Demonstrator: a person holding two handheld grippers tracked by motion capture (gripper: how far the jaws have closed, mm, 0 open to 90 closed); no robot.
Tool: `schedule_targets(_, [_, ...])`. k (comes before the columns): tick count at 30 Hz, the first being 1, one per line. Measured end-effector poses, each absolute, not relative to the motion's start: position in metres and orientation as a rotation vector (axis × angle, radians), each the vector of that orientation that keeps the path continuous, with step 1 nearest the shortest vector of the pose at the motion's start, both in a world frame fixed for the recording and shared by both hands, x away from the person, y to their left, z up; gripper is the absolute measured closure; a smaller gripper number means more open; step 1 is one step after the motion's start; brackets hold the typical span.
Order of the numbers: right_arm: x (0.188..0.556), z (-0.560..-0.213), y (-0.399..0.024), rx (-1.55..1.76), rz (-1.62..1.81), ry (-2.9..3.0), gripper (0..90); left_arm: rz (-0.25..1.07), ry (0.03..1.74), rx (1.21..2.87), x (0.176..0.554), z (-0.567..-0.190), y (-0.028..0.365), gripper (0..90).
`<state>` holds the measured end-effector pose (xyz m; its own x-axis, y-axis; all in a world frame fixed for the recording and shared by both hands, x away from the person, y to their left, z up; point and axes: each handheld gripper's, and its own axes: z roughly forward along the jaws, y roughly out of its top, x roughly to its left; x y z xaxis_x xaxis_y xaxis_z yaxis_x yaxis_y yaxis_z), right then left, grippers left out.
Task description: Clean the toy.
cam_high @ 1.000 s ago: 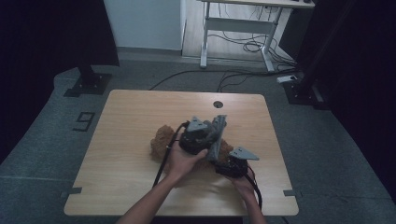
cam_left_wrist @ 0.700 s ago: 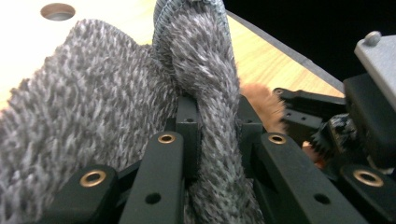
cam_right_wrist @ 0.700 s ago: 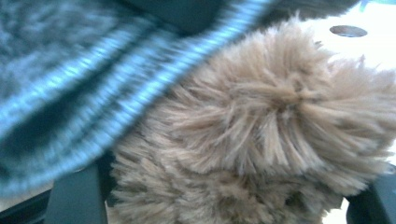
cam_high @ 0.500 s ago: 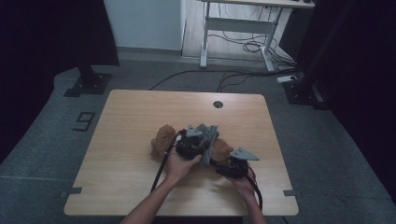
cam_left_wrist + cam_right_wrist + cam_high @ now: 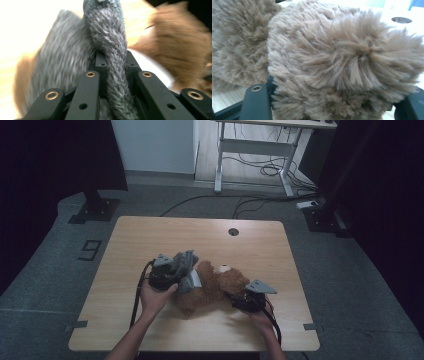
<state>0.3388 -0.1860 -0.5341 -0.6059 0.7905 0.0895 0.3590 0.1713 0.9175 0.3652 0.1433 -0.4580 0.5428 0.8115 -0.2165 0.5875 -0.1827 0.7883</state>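
A brown teddy bear (image 5: 217, 289) lies on the wooden table (image 5: 150, 235), near the front. My left gripper (image 5: 179, 270) is at the bear's left end, shut on a grey fuzzy cloth (image 5: 186, 264). In the left gripper view the cloth (image 5: 110, 47) runs as a thick strand between the jaws of the left gripper (image 5: 115, 55), with the bear (image 5: 180, 42) blurred beyond. My right gripper (image 5: 236, 299) is at the bear's right end. Its jaws have just been closing, and the bear's fur (image 5: 332, 57) bulges out between the jaws of the right gripper (image 5: 332, 106).
A round cable hole (image 5: 233, 231) sits near the table's far edge. Bare wood lies left of and behind the bear. A white desk frame (image 5: 252, 150) with cables stands on the floor beyond the table. Black stand bases (image 5: 95, 209) flank the far corners.
My left gripper has moved left and slightly lower, dragging the grey cloth across the bear. The right gripper has stayed at the bear's right end.
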Motion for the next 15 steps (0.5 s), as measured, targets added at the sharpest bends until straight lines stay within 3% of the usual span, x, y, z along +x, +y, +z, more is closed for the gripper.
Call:
schedule_targets(8, [0.338,-0.534,-0.183,1.074,1.421,2.038,30.5,0.292,1.177,1.798,0.362,-0.453,0.171,78.0])
schedule_targets(15, [0.340,-0.535,-0.185,1.100,1.423,2.031,31.0,0.332,0.995,1.775,0.349,-0.396,0.133,77.7])
